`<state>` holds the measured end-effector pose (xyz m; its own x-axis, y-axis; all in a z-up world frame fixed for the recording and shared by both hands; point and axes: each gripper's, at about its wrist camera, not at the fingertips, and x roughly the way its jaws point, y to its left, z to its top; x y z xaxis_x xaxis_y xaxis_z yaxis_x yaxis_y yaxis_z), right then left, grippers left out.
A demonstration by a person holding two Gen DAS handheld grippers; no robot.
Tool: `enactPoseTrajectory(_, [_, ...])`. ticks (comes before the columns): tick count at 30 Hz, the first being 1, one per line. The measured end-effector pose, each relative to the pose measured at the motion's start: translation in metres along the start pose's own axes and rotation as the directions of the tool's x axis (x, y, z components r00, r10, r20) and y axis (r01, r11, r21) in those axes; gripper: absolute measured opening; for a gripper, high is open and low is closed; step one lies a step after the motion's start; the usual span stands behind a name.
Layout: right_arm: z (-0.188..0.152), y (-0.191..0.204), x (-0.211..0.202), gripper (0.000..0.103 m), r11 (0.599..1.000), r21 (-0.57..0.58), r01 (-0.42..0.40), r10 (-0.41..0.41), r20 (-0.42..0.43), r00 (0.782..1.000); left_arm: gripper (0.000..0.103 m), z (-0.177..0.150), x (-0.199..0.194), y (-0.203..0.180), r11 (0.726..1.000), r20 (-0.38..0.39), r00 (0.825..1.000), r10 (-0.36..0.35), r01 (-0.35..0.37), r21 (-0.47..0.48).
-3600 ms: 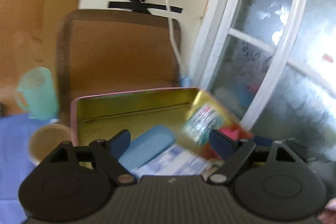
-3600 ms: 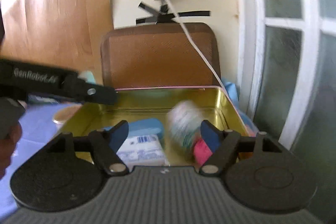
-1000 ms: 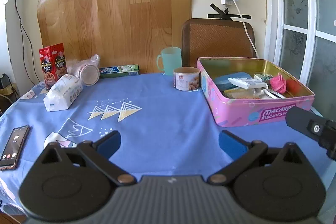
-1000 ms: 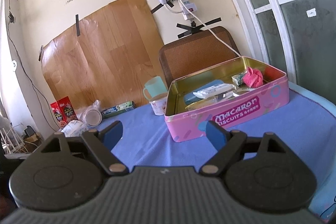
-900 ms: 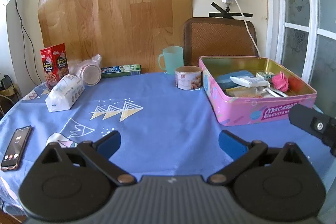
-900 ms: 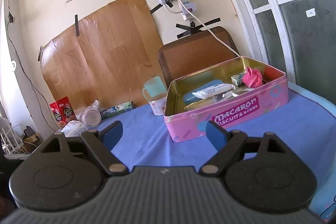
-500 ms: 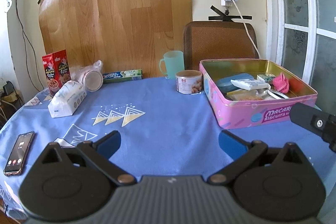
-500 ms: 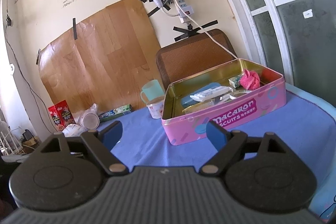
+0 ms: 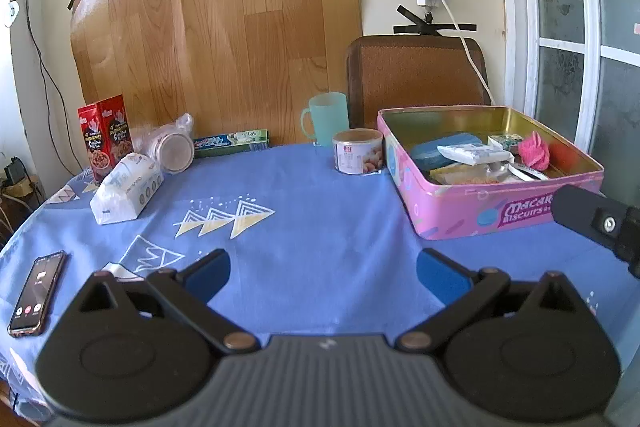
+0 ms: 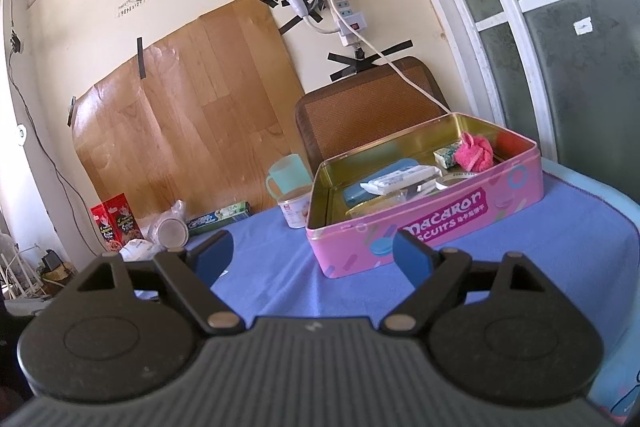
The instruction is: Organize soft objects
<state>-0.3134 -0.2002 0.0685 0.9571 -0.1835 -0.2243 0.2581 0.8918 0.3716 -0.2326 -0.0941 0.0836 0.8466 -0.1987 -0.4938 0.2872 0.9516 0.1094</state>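
A pink biscuit tin (image 9: 452, 211) (image 10: 432, 223) stands open at the table's right. Inside lie a pink cloth (image 9: 534, 150) (image 10: 475, 151), a small green packet (image 9: 505, 141) (image 10: 448, 154), a white tissue pack (image 9: 472, 153) (image 10: 400, 178) and a blue case (image 9: 436, 146). A white soft pack (image 9: 126, 189) rests on the blue tablecloth at the left. My left gripper (image 9: 322, 269) hangs open over the cloth, well short of the tin. My right gripper (image 10: 309, 253) is open too, nothing between its fingers; one finger (image 9: 592, 223) shows at the left wrist view's right edge.
A phone (image 9: 36, 293) lies near the front left edge. Along the back stand a red box (image 9: 106, 137), a bagged jar (image 9: 172, 145), a toothpaste box (image 9: 230, 141), a green mug (image 9: 326, 117) and a can (image 9: 357, 151). A brown chair back (image 9: 416, 79) rises behind the tin.
Both grippers pulled far back from inside the tin, where a packet was dropped, to the near side of the table. Over the last second the views shifted only slightly.
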Motion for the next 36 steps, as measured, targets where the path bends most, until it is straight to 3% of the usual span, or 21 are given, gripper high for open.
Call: enactPoseTrajectory(36, [-0.0021,0.0052,-0.004,0.089,1.0,-0.01,0.002,-0.002,0.02,1.0,0.103,-0.0035,0.0091,0.0037,1.0,-0.056,0.998,-0.026,0.027,0.008])
